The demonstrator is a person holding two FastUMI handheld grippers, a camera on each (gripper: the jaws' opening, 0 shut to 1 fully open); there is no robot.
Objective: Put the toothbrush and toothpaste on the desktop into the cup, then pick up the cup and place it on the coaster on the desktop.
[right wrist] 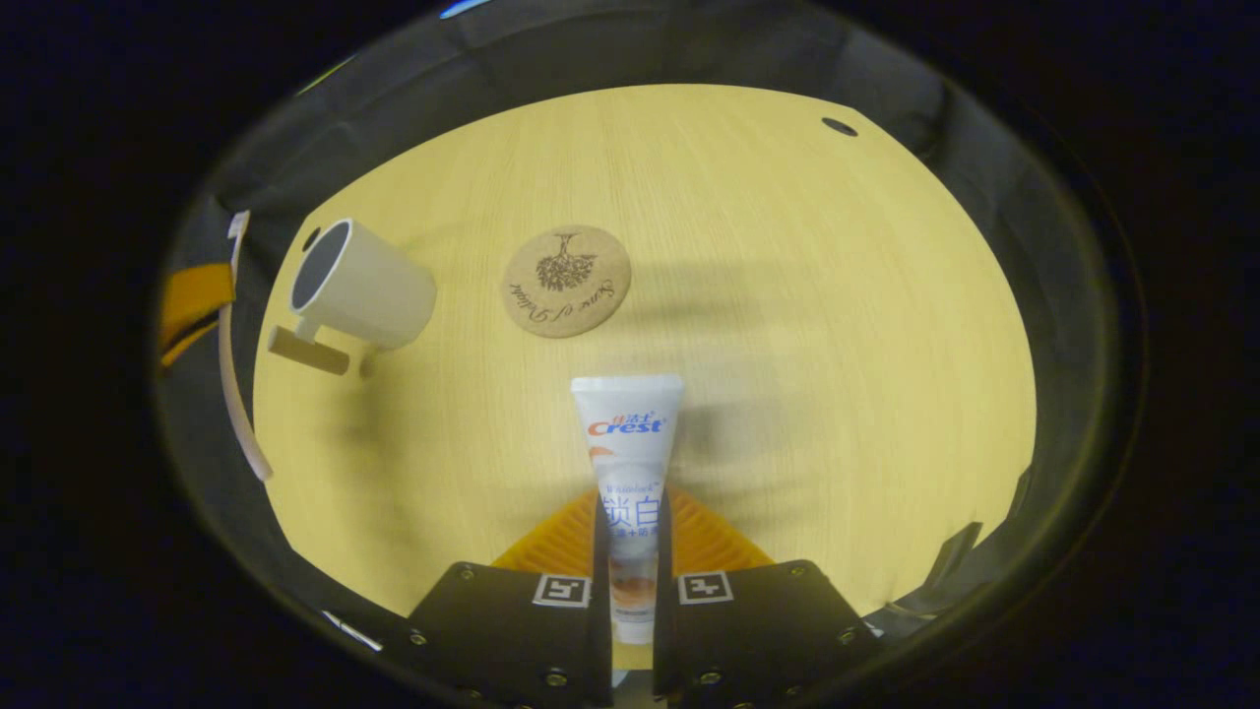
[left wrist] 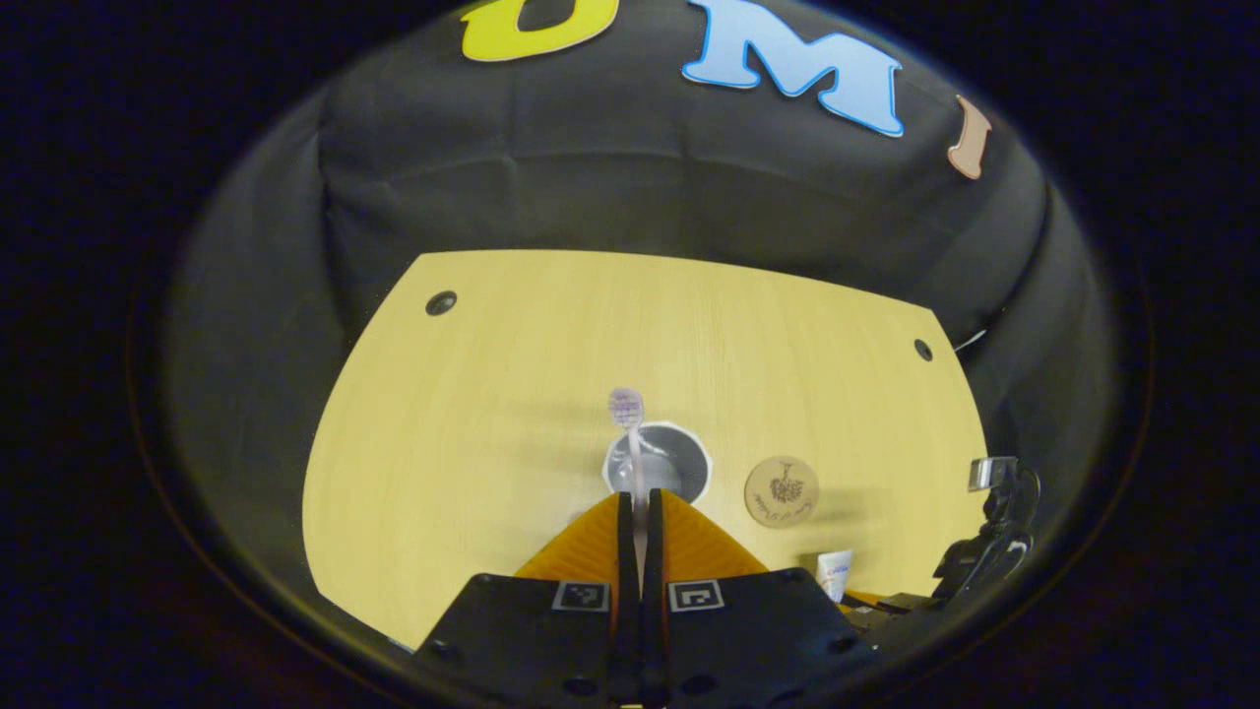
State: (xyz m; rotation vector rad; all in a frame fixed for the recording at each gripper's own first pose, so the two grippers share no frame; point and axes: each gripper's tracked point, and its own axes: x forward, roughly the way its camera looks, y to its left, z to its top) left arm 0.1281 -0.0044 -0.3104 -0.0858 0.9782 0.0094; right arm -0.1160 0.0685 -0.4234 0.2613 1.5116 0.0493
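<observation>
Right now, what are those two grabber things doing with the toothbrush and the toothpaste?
A person is holding two grippers over a wooden table. The left gripper is shut on the toothbrush, holding it above the white cup. The right gripper is shut on the toothpaste tube, lifted above the table. Neither one is in the cup yet. The round coaster lies bare beside the cup, waiting for it.

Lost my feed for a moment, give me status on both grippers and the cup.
Left gripper shut on toothbrush, poised over cup. Right gripper shut on toothpaste, held above desktop. Coaster bare beside cup. Nothing in the way.
</observation>
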